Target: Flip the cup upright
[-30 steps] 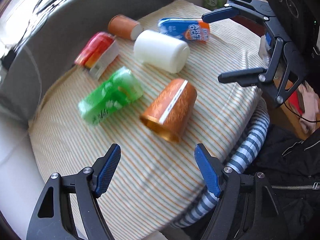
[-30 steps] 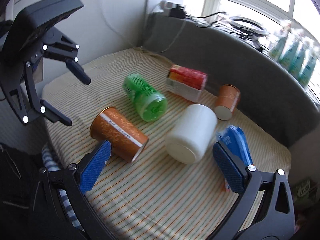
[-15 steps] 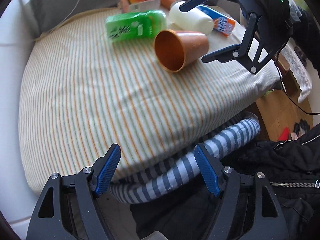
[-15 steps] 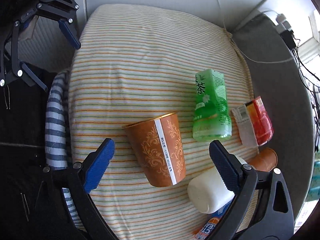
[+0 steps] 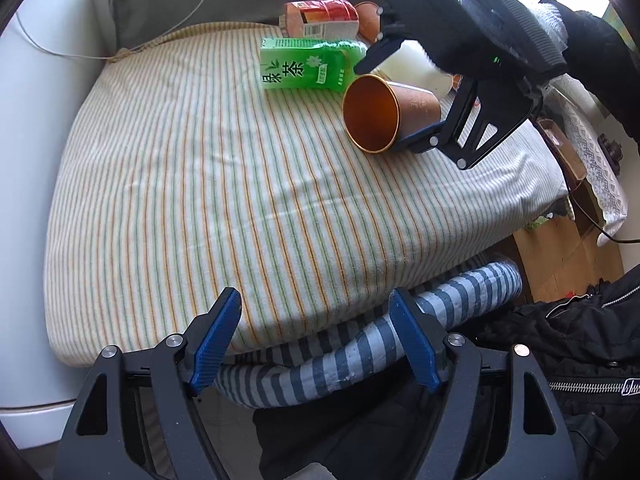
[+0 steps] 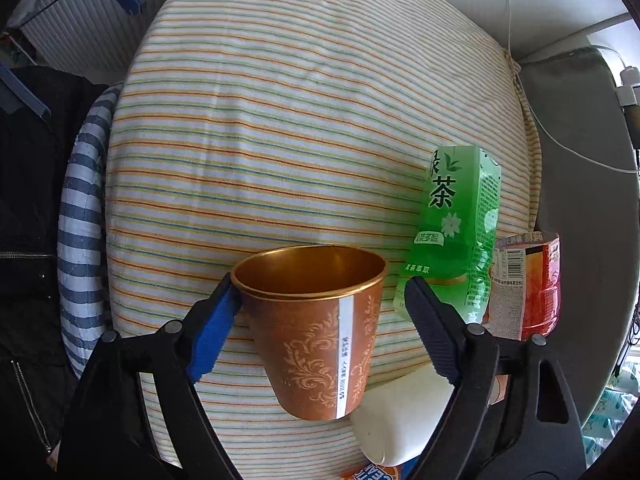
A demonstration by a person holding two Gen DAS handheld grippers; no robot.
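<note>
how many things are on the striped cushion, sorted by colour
orange: 2, cup and small cup
green: 1, tea carton
red: 1, carton
white: 1, bottle
blue and orange: 1, pack, only an edge shows
total: 6

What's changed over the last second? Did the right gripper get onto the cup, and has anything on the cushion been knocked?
The right gripper has swung in over the orange cup and now straddles it just below the rim, jaws still apart, one pad touching. The left gripper has pulled back off the striped cushion, open and empty. The cup still lies on its side; the green tea carton and white bottle look undisturbed.
</note>
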